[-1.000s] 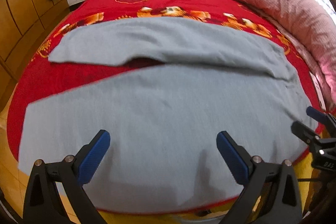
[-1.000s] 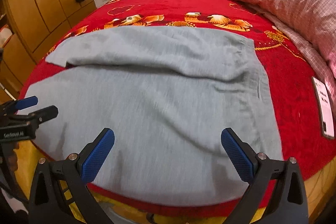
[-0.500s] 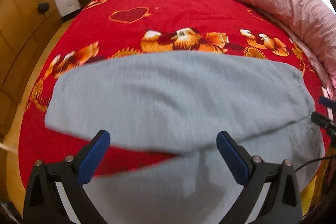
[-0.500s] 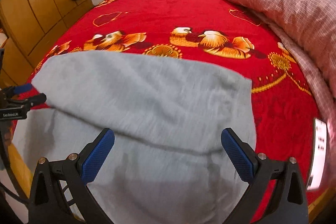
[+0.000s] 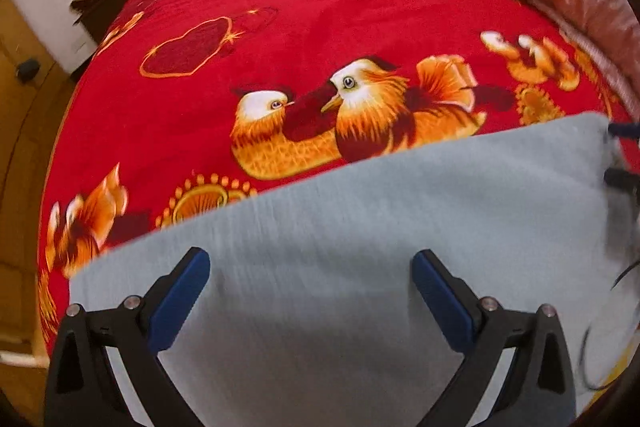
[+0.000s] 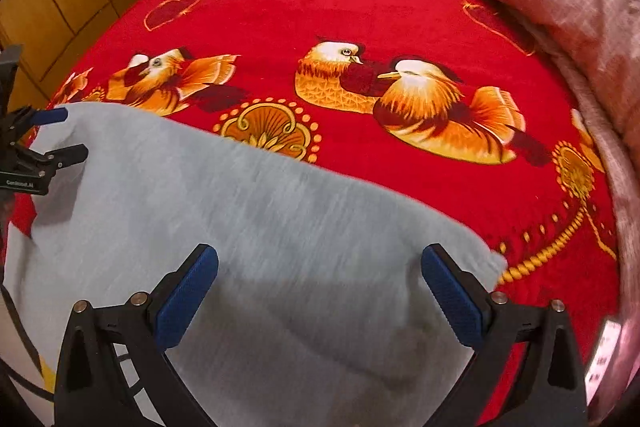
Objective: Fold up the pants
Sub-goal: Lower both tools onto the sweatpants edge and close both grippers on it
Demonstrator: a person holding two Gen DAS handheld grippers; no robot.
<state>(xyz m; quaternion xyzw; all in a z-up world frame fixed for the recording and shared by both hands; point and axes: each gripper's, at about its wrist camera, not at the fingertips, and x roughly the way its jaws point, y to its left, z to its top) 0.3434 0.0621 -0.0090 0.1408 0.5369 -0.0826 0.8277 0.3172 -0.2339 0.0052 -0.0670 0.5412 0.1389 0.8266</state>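
Grey pants [image 5: 360, 267] fill the lower half of both views, lying on the red bedspread [image 5: 280, 27] of the bed. Their far edge runs diagonally: in the left view it rises toward the right, in the right view toward the left.

Left tongs [image 5: 311, 291]: wide apart, nothing between the pads, fabric lying flat beneath them. Right tongs [image 6: 320, 287]: same, wide and empty. Each pair also shows at the side edge of the other's view, near the far corners of the cloth; I can't tell whether anything is pinched there, it's too small and partly cut off.

My read: I'm reaching for the far edge to make the next fold.

To do it well:
- take both far corners level, one per tongs
- bite only the layers I mean to move; the cloth looks doubled, so check the edge before closing
- lift both sides together and keep the edge taut
- line it up with the near edge, then let go

Both views are motion-blurred, so I'd settle first.
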